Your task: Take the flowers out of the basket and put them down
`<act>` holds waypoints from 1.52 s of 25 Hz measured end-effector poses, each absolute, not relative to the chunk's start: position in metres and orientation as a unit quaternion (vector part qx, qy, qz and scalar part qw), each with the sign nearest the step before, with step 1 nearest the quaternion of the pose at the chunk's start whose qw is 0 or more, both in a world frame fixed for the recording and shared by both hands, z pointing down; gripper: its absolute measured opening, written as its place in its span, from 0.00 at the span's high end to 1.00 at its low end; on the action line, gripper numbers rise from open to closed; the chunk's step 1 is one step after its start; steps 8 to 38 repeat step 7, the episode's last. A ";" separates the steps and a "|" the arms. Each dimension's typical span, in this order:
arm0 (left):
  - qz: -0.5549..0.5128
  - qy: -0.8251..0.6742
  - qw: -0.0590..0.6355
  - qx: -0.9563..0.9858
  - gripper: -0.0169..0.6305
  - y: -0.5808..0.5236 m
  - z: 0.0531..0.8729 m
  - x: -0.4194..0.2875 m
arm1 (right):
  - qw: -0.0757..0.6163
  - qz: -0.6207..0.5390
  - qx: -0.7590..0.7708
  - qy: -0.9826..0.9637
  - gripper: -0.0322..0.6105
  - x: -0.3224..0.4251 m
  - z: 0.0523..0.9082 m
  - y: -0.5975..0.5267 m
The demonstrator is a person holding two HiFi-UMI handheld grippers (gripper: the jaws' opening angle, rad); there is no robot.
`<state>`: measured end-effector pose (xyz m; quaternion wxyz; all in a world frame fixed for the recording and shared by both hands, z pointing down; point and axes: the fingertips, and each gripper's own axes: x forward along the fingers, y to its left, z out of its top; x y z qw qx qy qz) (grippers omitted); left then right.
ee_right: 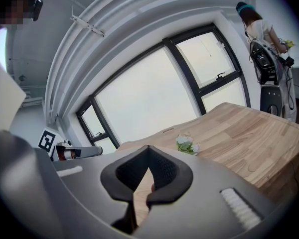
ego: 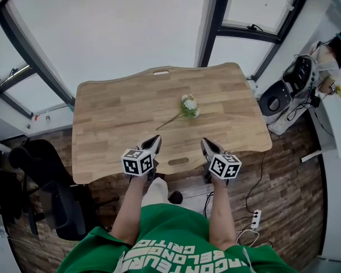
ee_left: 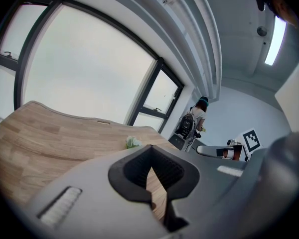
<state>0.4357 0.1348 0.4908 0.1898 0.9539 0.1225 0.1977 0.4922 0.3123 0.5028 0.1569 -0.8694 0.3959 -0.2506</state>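
Flowers (ego: 188,107) with white heads lie flat on the bare wood of the table (ego: 119,118), a bit right of the middle, with nothing else around them. The head view shows their long thin stem pointing to the near left. The two gripper views show only the white and green top, small and far off. The left tongs (ego: 155,139) and the right tongs (ego: 205,143) hang over the near edge of the table, well apart from the flowers. Each gripper view shows its own tongs squeezed tight with nothing in them. Only the head view shows the black chair (ego: 45,192) on the left and the white plug strip (ego: 254,218) on the floor. Only the left gripper view shows the long ceiling light (ee_left: 275,41). A person in a teal cap (ee_right: 256,24) stands far off on the right.
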 end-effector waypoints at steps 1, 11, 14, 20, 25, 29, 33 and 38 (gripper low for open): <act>0.198 0.122 0.190 0.954 0.95 0.134 0.492 0.435 | 0.157 -0.252 -0.869 0.395 0.94 0.492 0.504 0.313; 0.199 0.123 0.189 0.954 0.95 0.134 0.492 0.439 | 0.160 -0.252 -0.871 0.390 0.94 0.497 0.504 0.316; 0.199 0.123 0.189 0.954 0.95 0.134 0.492 0.439 | 0.160 -0.252 -0.871 0.390 0.94 0.497 0.504 0.316; 0.199 0.123 0.189 0.954 0.95 0.134 0.492 0.439 | 0.160 -0.252 -0.871 0.390 0.94 0.497 0.504 0.316; 0.199 0.123 0.189 0.954 0.95 0.134 0.492 0.439 | 0.160 -0.252 -0.871 0.390 0.94 0.497 0.504 0.316; 0.199 0.123 0.189 0.954 0.95 0.134 0.492 0.439 | 0.160 -0.252 -0.871 0.390 0.94 0.497 0.504 0.316; 0.199 0.123 0.189 0.954 0.95 0.134 0.492 0.439 | 0.160 -0.252 -0.871 0.390 0.94 0.497 0.504 0.316; 0.199 0.123 0.189 0.954 0.95 0.134 0.492 0.439 | 0.160 -0.252 -0.871 0.390 0.94 0.497 0.504 0.316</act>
